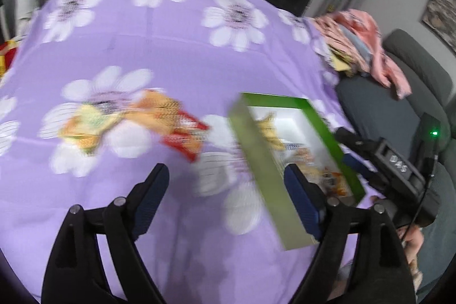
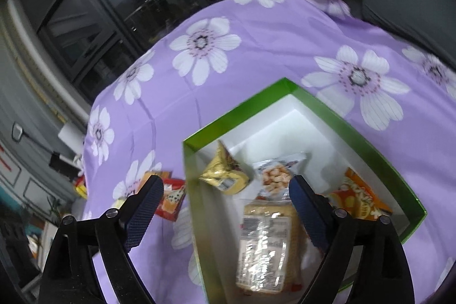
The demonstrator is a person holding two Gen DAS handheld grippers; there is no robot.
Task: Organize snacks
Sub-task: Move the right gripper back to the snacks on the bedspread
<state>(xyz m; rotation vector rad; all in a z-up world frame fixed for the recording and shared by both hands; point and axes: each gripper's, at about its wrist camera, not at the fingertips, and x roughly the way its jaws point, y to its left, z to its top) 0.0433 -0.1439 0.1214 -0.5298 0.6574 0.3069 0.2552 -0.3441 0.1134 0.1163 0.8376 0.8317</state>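
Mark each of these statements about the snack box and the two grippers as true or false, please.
1. The green cardboard box with a white inside stands on a purple cloth with white flowers. True.
2. The box is empty. False: it holds several packets, among them a clear-wrapped pack of pale biscuits and a crumpled yellow packet.
3. Both the left gripper and the right gripper have their jaws apart and hold nothing. True.
4. All snacks are already in the box. False: a red and orange packet lies on the cloth outside it.
5. The orange packet in the box lies against the left wall. False: it is on the right side.
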